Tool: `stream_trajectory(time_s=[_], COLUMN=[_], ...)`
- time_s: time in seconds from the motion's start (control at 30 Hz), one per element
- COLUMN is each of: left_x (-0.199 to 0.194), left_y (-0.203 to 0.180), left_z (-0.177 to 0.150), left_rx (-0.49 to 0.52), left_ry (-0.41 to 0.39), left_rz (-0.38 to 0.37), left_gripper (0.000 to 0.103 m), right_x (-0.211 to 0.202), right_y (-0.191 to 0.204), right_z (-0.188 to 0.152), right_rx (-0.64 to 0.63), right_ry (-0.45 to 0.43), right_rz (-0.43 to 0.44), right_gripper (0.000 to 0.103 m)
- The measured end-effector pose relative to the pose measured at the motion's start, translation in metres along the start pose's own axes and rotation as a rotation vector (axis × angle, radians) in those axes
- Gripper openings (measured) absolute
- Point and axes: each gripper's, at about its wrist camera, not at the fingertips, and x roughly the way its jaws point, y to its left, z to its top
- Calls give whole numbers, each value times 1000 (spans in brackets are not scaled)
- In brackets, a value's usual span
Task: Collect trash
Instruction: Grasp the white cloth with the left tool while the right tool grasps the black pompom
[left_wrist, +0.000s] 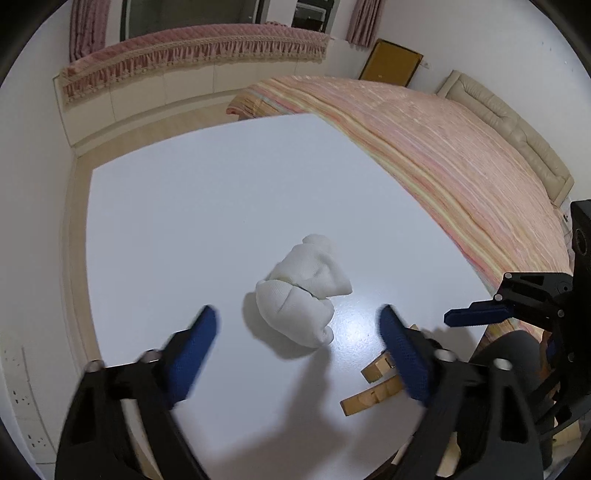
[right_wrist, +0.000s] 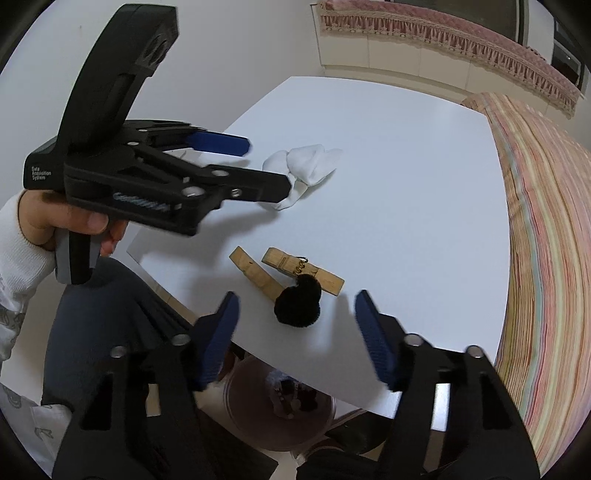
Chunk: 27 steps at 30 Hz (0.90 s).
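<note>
A: Start with the left wrist view, nearest items first.

B: At the bottom of the frame the left gripper (left_wrist: 299, 325) stands released, its blue pads (left_wrist: 192, 354) spread apart with nothing between them. Just beyond the tips, at centre frame, a crumpled white cloth (left_wrist: 301, 291) lies on the white table (left_wrist: 221, 203). At lower right, two wooden clothespins (left_wrist: 373, 391) lie on the table, partly hidden behind the right-hand pad. The right gripper (left_wrist: 476, 315) enters from the right edge, seen side-on. Farther back: a striped bed cover (left_wrist: 443, 147) at upper right and a pink fringed cloth (left_wrist: 192, 51) along the top.

A: What does the right wrist view add?

B: At the bottom, the right gripper (right_wrist: 295, 317) is also released; its pads flank a black pompom (right_wrist: 297, 304) without touching it. The pompom rests against the clothespins (right_wrist: 303, 273) near the table's (right_wrist: 406, 166) near edge; this item is not visible in the left view. Below the table edge, a round pinkish bin (right_wrist: 258, 417) holds some dark scraps. At upper left, a hand (right_wrist: 62, 218) in a white sleeve holds the left gripper (right_wrist: 266, 166), its tips just beside the white cloth (right_wrist: 310, 162); contact cannot be determined.

A: Farthest items?

B: The bed cover (right_wrist: 546, 221) at right, the fringed cloth (right_wrist: 443, 33) at top.
</note>
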Motion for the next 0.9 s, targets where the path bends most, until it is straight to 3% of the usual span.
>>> stream_trajectory(time_s=[0.17,0.23,0.37,0.57,0.9], left_x=[5,8,10,11,-4], left_y=[1,-1,-4,-5,-6], left_z=[-1,-1,-3,-3,-9], left_rx=[3,9,15,25,14], left_ry=[11,22,30,34,11], left_rz=[-6,-6,-9,-10,2], left_gripper=[68,56,42,36,32], right_x=[4,4,2,3,-9], right_y=[-1,-1,-2,-4,-7], right_z=[-1,-1,-2,-2,-4], right_rx=[-6,-8,-4,1,17], right_ry=[9,12,9,4,-29], right_rz=[0,-1,4,1,-11], right_gripper=[43,40,28,20,19])
